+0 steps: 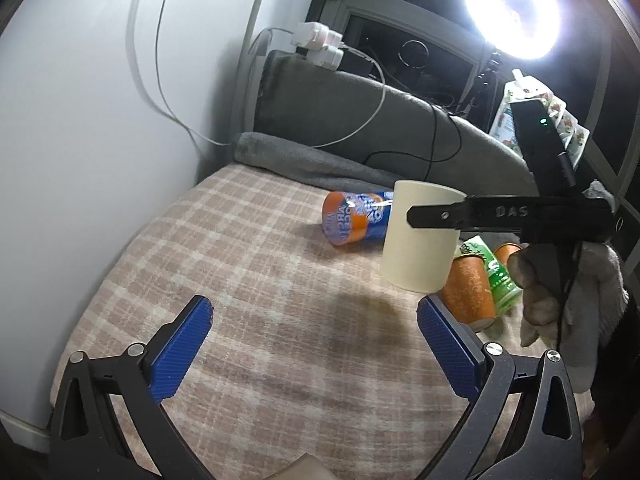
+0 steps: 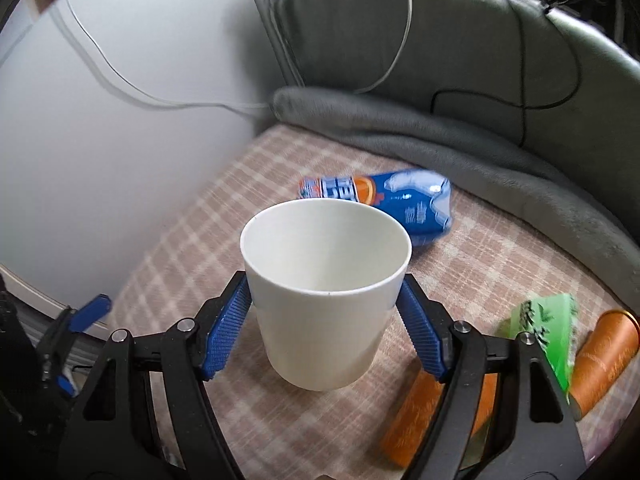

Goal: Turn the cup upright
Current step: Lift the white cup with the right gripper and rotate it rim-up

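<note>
A plain cream cup (image 2: pixel 326 300) is held mouth up in my right gripper (image 2: pixel 325 300), whose blue pads (image 2: pixel 228 328) press on both sides just below the rim. In the left wrist view the same cup (image 1: pixel 418 236) hangs above the checked cloth, nearly upright, clamped by the right gripper's black finger (image 1: pixel 440 214). A shadow lies on the cloth below it. My left gripper (image 1: pixel 314 344) is open and empty, low over the near part of the cloth, apart from the cup.
A checked cloth (image 1: pixel 248 280) covers the surface. A blue-and-orange packet (image 1: pixel 352 218) lies behind the cup. Orange cups (image 1: pixel 470 288) and a green carton (image 1: pixel 498 276) lie at the right. A grey blanket (image 2: pixel 460 148), cables and a bright lamp (image 1: pixel 512 8) are behind.
</note>
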{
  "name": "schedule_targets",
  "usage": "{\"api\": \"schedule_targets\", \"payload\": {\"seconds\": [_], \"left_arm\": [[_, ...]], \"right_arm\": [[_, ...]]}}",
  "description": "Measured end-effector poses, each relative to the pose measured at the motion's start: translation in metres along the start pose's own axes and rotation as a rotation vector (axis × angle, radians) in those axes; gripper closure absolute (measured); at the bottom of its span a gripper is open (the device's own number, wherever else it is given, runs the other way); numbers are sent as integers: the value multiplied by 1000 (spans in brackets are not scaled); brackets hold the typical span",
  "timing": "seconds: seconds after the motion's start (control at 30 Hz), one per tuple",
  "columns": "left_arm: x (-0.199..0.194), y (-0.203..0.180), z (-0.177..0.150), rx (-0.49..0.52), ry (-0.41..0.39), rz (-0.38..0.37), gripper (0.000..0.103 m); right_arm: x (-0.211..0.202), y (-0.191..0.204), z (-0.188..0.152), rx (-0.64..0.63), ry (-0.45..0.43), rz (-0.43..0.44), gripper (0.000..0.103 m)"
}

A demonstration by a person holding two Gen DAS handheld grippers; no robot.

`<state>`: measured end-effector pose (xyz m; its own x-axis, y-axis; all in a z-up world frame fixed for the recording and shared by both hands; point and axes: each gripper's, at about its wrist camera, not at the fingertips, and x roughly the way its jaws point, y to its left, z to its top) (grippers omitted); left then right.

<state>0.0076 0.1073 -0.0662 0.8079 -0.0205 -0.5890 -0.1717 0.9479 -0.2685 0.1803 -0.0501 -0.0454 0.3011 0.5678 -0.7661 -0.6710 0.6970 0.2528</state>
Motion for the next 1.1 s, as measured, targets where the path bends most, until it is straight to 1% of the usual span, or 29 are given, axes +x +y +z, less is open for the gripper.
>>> {"api": "schedule_targets", "payload": {"seconds": [0.13, 0.3, 0.43, 0.53, 0.83, 0.93, 1.1], "left_arm": [[-8, -10, -2, 21, -10, -14, 1], [-16, -26, -5, 57, -17, -40, 2], [-20, -38, -8, 80, -13, -72, 3], [-23, -48, -11, 99, -6, -99, 3], [-22, -70, -23, 133, 46, -171, 4], [-20, -74, -26, 137, 69, -193, 4], [-12, -80, -30, 134, 115, -233, 4]], "right_arm": [[-29, -2, -13, 14, -43, 24, 27], [-72, -7, -43, 40, -83, 56, 27], [-99, -20, -75, 78, -84, 86, 27], [-109, -30, -98, 109, -62, 102, 27], [-115, -59, -161, 241, 34, 180, 27], [-105, -70, -176, 295, 88, 228, 27], [-82, -85, -187, 367, 151, 252, 27]]}}
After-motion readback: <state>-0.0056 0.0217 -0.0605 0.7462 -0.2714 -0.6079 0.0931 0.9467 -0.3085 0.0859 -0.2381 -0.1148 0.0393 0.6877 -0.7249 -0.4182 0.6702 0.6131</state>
